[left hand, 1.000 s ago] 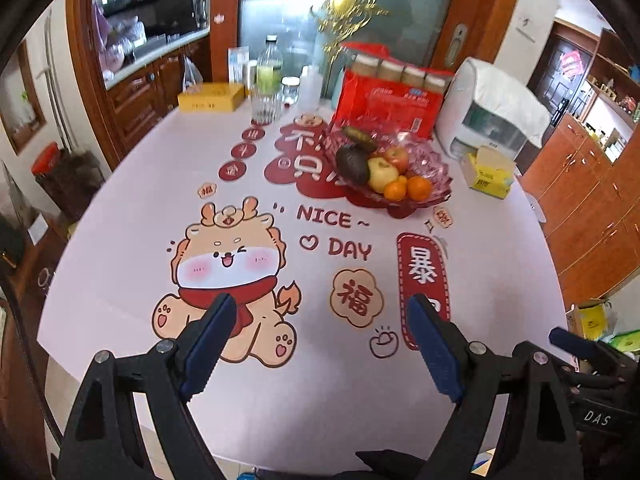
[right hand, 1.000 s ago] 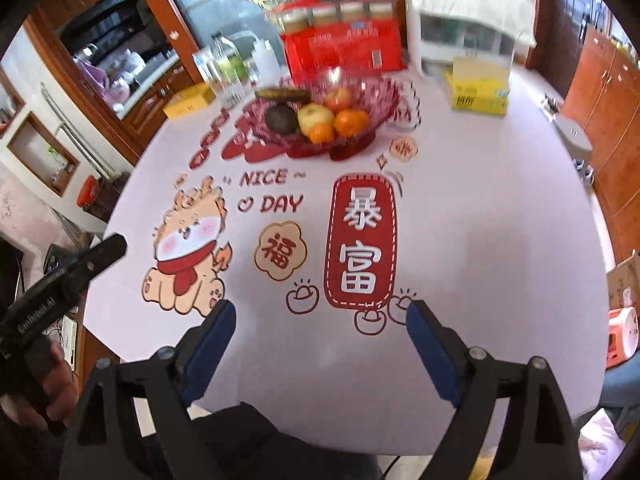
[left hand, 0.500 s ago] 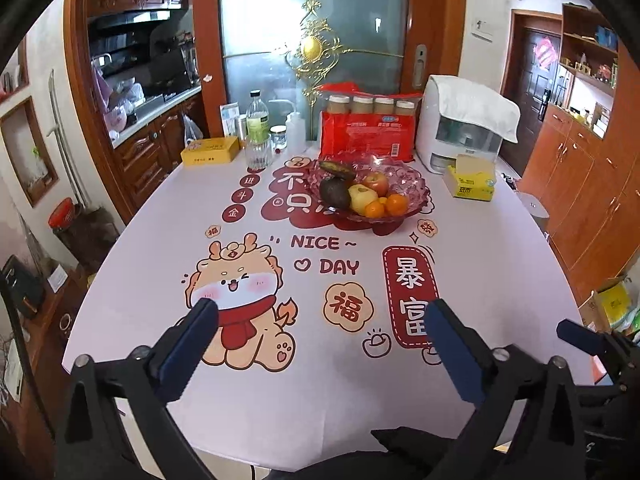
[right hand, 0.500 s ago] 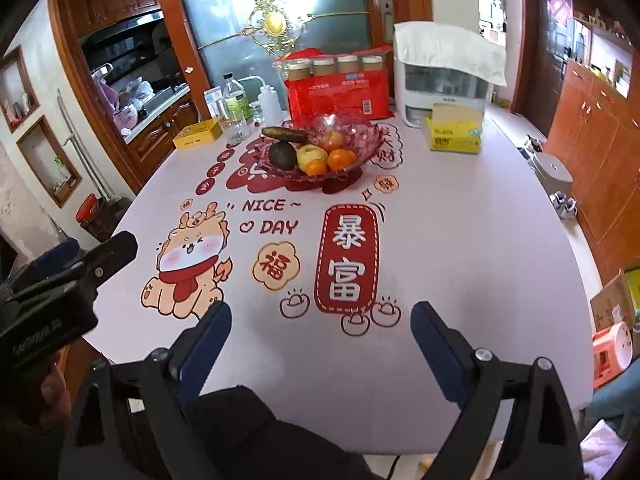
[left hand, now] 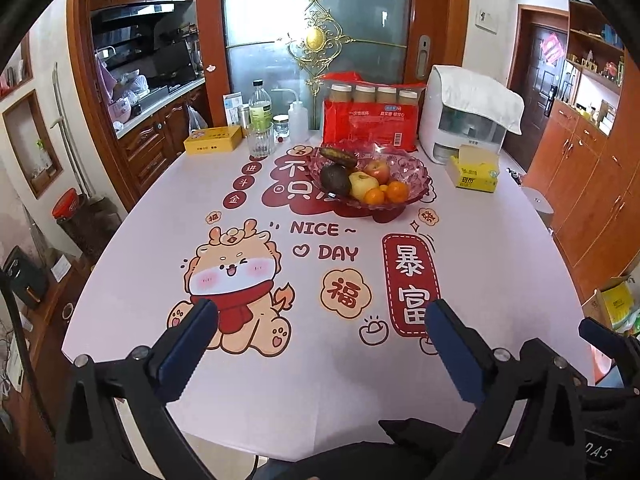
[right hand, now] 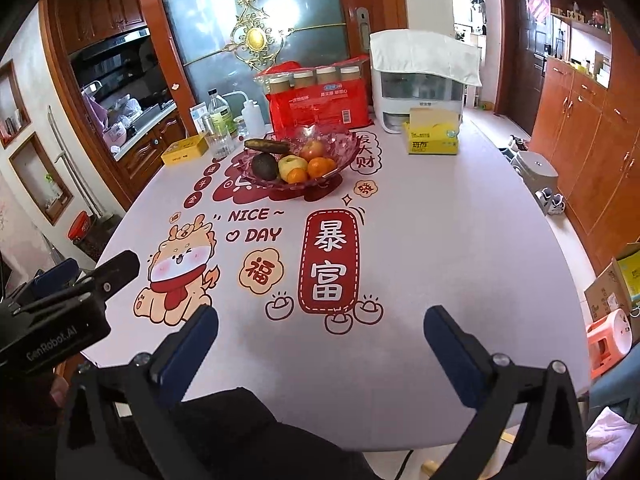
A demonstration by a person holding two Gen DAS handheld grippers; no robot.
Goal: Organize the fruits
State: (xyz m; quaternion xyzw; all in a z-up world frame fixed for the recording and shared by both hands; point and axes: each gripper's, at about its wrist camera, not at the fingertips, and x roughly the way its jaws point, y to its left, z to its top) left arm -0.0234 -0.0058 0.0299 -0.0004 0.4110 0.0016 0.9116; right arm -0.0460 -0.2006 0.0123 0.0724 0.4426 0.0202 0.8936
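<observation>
Tablecloth (left hand: 500, 248) lies bare before the fruit bowl (left hand: 416, 176); behind the bowl I note a red package (left hand: 372, 128), bottles (left hand: 260, 112) and tissue box (left hand: 476, 172). My left gripper (left hand: 320, 320) is spread empty; my right gripper (right hand: 320, 320), jaws just opened, likewise, both well short of the bowl.

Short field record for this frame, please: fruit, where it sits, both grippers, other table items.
fruit: avocado, yellow apple, red apple, two oranges, a dark long fruit at the back
container: glass bowl, holding all the fruit
left gripper: open, jaws just widened, nothing between
right gripper: open, jaws just widened, nothing between
other: tissue box, red package, yellow tin
</observation>
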